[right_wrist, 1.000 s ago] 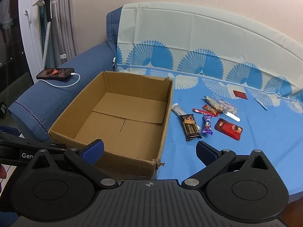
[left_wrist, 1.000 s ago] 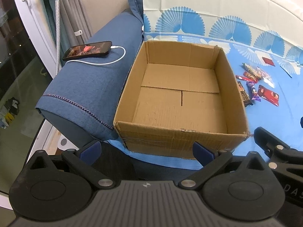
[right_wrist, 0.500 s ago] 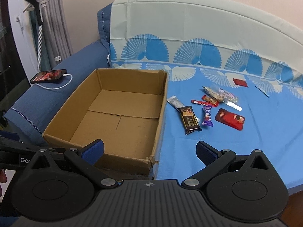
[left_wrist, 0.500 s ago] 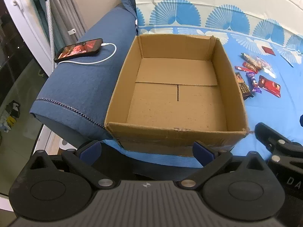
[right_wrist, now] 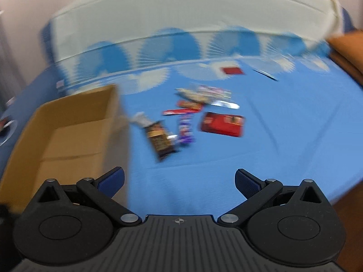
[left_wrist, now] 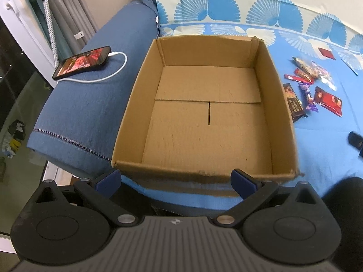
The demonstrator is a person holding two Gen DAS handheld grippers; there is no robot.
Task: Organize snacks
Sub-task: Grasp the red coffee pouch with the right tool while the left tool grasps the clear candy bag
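An open, empty cardboard box (left_wrist: 281, 104) sits on the blue sheet, also at the left in the blurred right wrist view (right_wrist: 68, 113). Right of it lie several snack packets: a brown bar (left_wrist: 294, 104) (right_wrist: 160, 139), a purple packet (left_wrist: 308, 97) (right_wrist: 186, 128), a red packet (left_wrist: 327, 100) (right_wrist: 223, 124) and smaller ones behind. My left gripper (left_wrist: 175, 181) is open, just before the box's near wall. My right gripper (right_wrist: 179, 180) is open, over bare sheet short of the snacks. Both hold nothing.
A phone (left_wrist: 82, 61) on a white charging cable lies on the blue sofa arm (left_wrist: 90, 104) left of the box. A small red card (right_wrist: 232, 70) lies farther back. An orange cushion (right_wrist: 349, 49) is at the far right. Floor drops off at the left.
The right gripper has swung quickly to the right, so the snacks now lie ahead of it and the box at its left. The left gripper has moved forward toward the box.
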